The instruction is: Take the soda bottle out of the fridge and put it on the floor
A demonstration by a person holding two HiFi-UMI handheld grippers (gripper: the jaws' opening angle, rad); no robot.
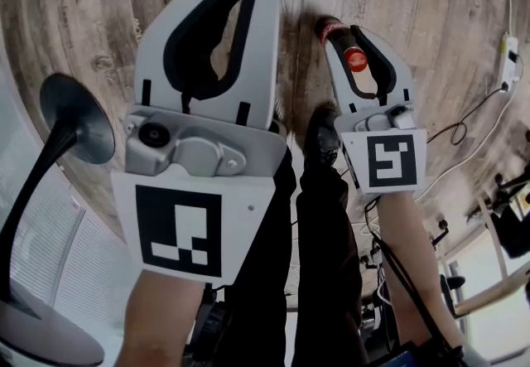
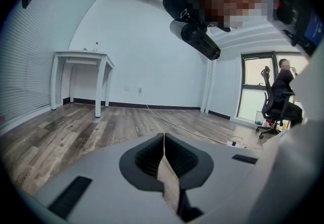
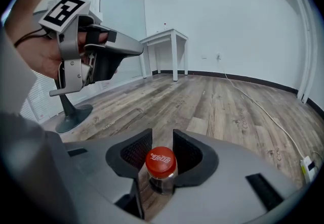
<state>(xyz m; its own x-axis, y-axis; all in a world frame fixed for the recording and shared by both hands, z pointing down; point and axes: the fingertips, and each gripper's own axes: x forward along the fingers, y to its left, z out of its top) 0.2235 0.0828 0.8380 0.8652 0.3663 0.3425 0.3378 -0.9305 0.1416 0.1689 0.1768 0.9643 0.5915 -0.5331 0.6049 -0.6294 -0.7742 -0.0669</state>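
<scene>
**First:** Where is the soda bottle?

**Second:** The soda bottle [image 3: 161, 163] appears to stand upright on the wooden floor [image 3: 212, 101], near the toe of the person's black shoe [image 1: 321, 135]. Its red cap faces upward.

**First:** Is anything holding it?

**Second:** The right gripper [image 3: 162, 136] is lowered over it and tilts downward. Its two jaws stand apart, one on each side of the neck just below the cap. They flank the bottle and do not look pressed against it.

**First:** And the other one?

**Second:** The left gripper [image 2: 163, 137] is held beside it, apart from the bottle. Its jaws are closed, tips meeting, with nothing between them.

**First:** What else is in the room?

**Second:** A white table [image 2: 81, 57] stands against the far wall. A black stand with a round base [image 3: 71, 114] sits on the floor, and a thin cable [image 3: 263, 117] trails across the boards.
</scene>
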